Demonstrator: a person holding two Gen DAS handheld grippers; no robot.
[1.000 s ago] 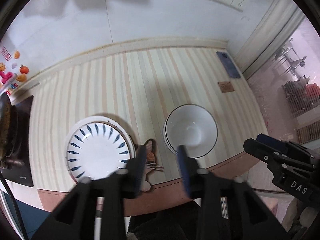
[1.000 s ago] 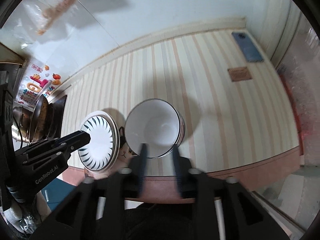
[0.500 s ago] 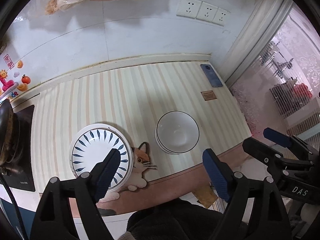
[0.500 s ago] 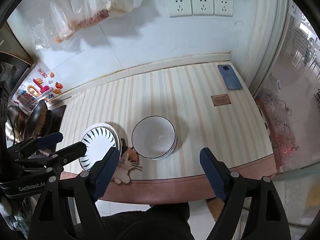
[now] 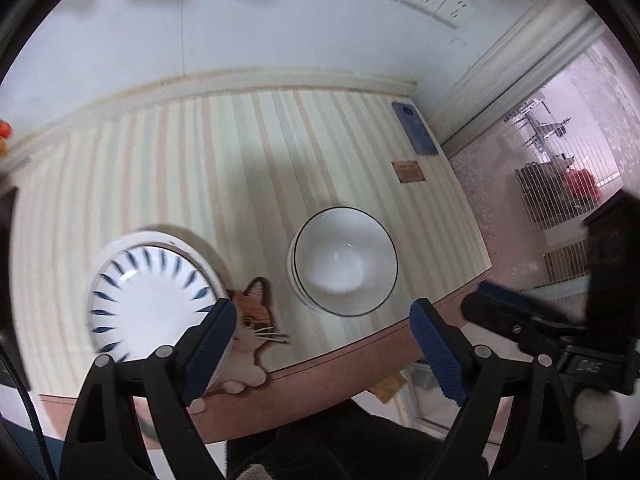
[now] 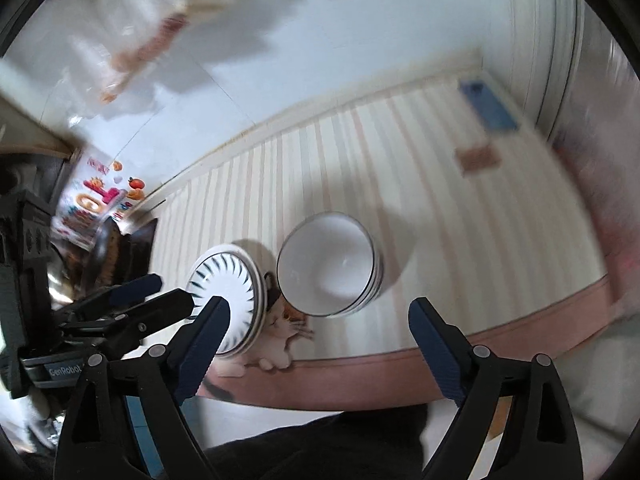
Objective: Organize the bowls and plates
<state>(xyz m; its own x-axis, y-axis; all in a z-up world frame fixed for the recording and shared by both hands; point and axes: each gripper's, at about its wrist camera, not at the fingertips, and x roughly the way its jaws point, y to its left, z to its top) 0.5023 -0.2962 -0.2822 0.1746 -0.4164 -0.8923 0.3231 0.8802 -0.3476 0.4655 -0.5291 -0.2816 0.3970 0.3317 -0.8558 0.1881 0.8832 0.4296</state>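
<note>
Stacked white bowls (image 5: pixel 346 262) sit near the striped counter's (image 5: pixel 200 168) front edge, blue-patterned plates (image 5: pixel 150 300) just left, partly over a cat mat (image 5: pixel 256 320). We hold left tongs (image 5: pixel 322 348) and right tongs (image 6: pixel 320 344) spread wide, empty. A nudge could tip crockery off that edge.

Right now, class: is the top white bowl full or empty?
Empty. The white bowl stands upright on the table, and its bare white inside shows in both wrist views.

Both wrist cams look down from above table (image 5: pixel 248 168); both see plates (image 5: pixel 148 300) & bowls (image 6: pixel 326 264).
</note>
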